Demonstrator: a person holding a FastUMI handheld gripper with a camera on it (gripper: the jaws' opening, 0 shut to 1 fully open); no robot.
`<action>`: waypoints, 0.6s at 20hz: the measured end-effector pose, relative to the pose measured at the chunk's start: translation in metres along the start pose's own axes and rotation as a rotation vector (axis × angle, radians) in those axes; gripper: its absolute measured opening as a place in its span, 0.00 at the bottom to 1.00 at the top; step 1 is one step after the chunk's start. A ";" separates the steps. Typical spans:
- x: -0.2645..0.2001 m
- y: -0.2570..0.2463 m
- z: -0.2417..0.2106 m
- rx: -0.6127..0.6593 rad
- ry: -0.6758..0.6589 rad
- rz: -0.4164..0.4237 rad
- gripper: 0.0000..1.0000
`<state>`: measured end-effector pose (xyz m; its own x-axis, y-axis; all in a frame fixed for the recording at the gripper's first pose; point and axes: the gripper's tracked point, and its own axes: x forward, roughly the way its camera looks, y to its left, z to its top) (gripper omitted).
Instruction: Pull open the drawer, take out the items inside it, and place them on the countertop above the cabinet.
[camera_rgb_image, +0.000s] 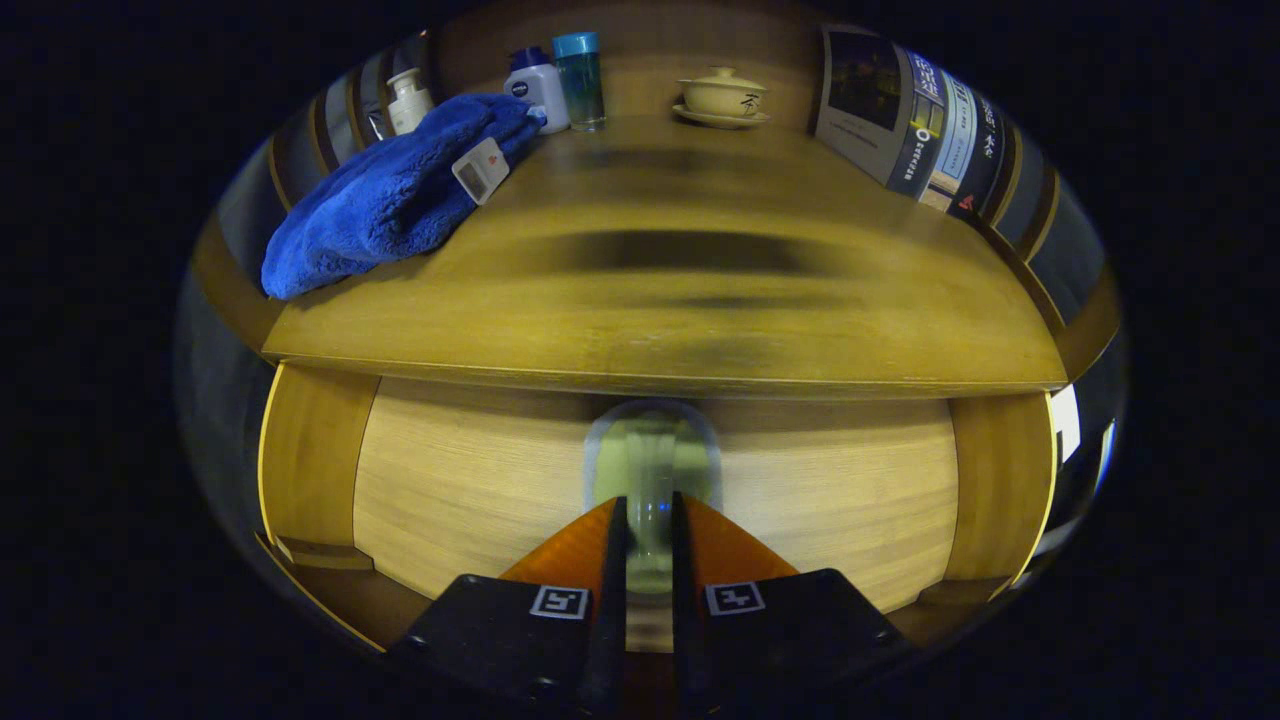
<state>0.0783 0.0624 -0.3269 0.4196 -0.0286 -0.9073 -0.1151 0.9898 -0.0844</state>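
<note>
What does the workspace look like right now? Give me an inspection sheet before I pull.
Surface: wooden countertop, middle bare, items along its back and one side.
Job's things: drawer front below the countertop, seemingly not yet pulled out; its handle is between the fingers; contents hidden.
Clutter: blue towel with a small white device on it; white bottle, white bottle with a blue cap, clear blue-capped tumbler, lidded cup on a saucer.
Grippers: gripper nearly closed around the handle; firm contact cannot be told.
Cables: nothing seen.
Surroundings: printed board leaning beside the countertop.
</note>
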 end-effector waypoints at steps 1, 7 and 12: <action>-0.004 0.001 0.000 -0.001 -0.003 0.001 0.29; -0.043 0.001 -0.001 0.000 -0.040 0.007 0.29; -0.081 -0.005 0.002 -0.015 -0.084 0.000 0.29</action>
<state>0.0467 0.0605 -0.2521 0.4937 -0.0164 -0.8695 -0.1279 0.9876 -0.0912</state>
